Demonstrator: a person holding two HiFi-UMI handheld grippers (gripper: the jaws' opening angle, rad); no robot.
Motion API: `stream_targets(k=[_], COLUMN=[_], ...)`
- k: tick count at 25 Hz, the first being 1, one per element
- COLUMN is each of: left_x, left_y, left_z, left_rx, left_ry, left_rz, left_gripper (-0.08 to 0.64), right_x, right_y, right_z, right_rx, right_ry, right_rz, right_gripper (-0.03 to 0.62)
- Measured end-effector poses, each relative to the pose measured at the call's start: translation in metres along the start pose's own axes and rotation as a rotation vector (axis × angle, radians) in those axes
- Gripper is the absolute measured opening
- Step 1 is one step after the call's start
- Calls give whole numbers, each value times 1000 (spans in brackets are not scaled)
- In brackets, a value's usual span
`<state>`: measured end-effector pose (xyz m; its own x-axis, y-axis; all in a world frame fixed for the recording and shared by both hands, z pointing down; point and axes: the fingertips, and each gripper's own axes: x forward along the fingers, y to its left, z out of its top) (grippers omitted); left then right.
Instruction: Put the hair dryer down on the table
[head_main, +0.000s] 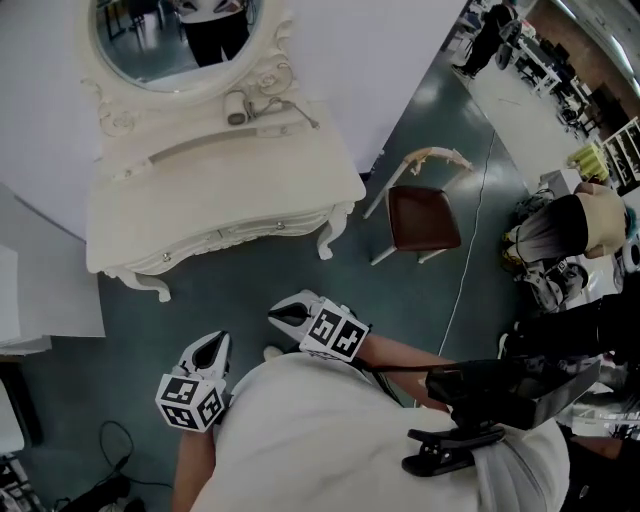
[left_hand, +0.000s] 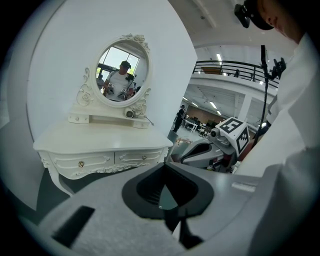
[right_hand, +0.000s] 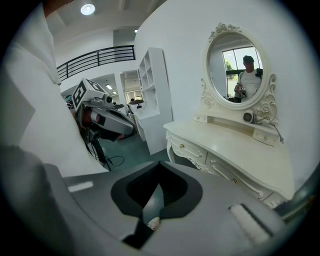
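Hair dryer (head_main: 237, 108): small, pale, with a dark round barrel end; lying on the raised shelf (left_hand: 107, 119) at the back of the table (head_main: 220, 190), just below the lower right rim of the oval mirror (left_hand: 121, 75). Barrel end facing out over the tabletop in both gripper views. Cord (head_main: 290, 108) trailing right along the shelf and off its end. Held by neither gripper.

Table: cream-white dressing table against a white wall, with carved trim, curved legs and two front drawers (left_hand: 82, 162) with small knobs. Upright, well apart from both grippers.
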<state>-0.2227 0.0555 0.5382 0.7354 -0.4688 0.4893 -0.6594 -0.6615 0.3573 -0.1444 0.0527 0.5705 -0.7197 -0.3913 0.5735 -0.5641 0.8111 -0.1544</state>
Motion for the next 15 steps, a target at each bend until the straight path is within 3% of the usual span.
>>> stream_targets(k=[15], left_x=[7], left_y=[0], left_z=[1], left_rx=[-4], left_ry=[8], left_rz=[4], left_gripper=[2], right_x=[1], right_y=[-1], right_z=[4], right_rx=[-34], right_ry=[-8], right_rz=[22], right_gripper=[-2])
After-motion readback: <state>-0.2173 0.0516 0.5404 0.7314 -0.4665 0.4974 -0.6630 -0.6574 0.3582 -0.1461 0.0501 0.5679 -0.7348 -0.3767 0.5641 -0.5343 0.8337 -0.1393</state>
